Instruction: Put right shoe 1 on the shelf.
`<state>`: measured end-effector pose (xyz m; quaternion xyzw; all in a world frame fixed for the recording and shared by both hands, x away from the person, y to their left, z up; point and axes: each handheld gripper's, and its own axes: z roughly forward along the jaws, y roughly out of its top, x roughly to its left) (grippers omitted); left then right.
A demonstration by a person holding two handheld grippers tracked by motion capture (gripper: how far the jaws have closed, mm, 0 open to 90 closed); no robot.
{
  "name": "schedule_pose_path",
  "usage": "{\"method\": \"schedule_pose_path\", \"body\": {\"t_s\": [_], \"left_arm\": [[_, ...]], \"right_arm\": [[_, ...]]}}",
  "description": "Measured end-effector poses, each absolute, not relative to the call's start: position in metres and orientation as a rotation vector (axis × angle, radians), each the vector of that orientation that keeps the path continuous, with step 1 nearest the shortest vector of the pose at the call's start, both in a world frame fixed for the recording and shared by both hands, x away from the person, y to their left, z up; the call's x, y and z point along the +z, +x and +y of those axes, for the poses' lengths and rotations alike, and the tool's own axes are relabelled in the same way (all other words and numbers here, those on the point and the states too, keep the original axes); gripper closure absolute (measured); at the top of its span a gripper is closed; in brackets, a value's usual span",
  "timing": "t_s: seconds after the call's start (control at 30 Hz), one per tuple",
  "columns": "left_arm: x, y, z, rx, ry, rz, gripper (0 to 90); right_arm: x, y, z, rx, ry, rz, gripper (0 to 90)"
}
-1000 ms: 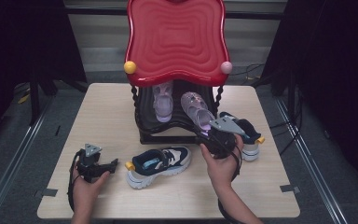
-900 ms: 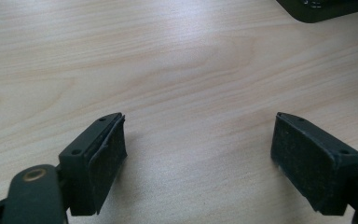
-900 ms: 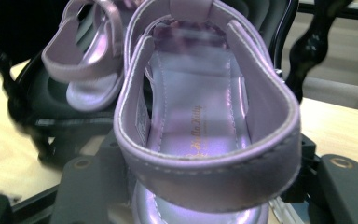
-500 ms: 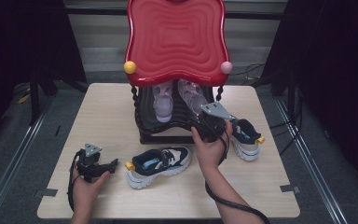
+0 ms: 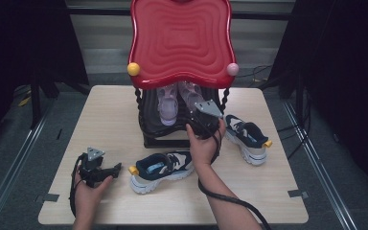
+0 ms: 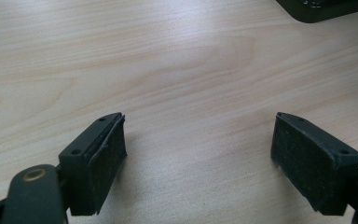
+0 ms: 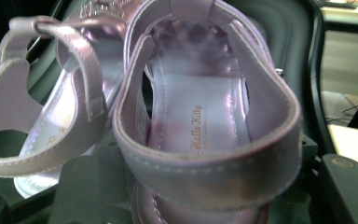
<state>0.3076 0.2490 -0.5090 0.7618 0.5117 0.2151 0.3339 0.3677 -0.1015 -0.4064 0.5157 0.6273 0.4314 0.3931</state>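
In claw [image 7: 214, 196]: glossy lilac sandal [image 7: 205, 116].

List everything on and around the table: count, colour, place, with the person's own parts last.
table: 1, light wood, centre of the high view
shoe rack: 1, red wavy top on a black frame, back middle of the table
sandals: 2, pale purple, side by side under the red top
sneaker: 1, navy and white, front centre
second sneaker: 1, navy and white, right of the rack
left gripper: 1, black, front left, jaws apart over bare wood
right gripper: 1, black, at the right-hand sandal's heel, which lies between its jaws
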Motion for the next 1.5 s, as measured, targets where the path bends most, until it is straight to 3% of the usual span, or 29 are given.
{"method": "schedule_pose_path", "body": {"t_s": [0.47,0.77,0.87,0.97,1.5], "left_arm": [[-0.509,0.308,0.249,0.559,1.985,1.336,17.5],[-0.509,0.308,0.249,0.560,1.987,1.335,17.6],[-0.509,0.308,0.249,0.559,1.986,1.334,17.6],[-0.509,0.308,0.249,0.560,1.983,1.336,17.6],[-0.509,0.308,0.248,0.562,1.985,1.334,17.6]], "right_arm": [[-0.423,0.368,-0.101,1.034,1.326,1.700,32.7],[-0.420,0.364,-0.104,1.034,1.273,1.785,25.1],[-0.419,0.361,-0.109,1.038,1.271,1.807,25.5],[-0.418,0.359,-0.111,1.046,1.263,1.818,31.9],[-0.409,0.357,-0.114,1.118,1.331,1.681,37.5]]}}
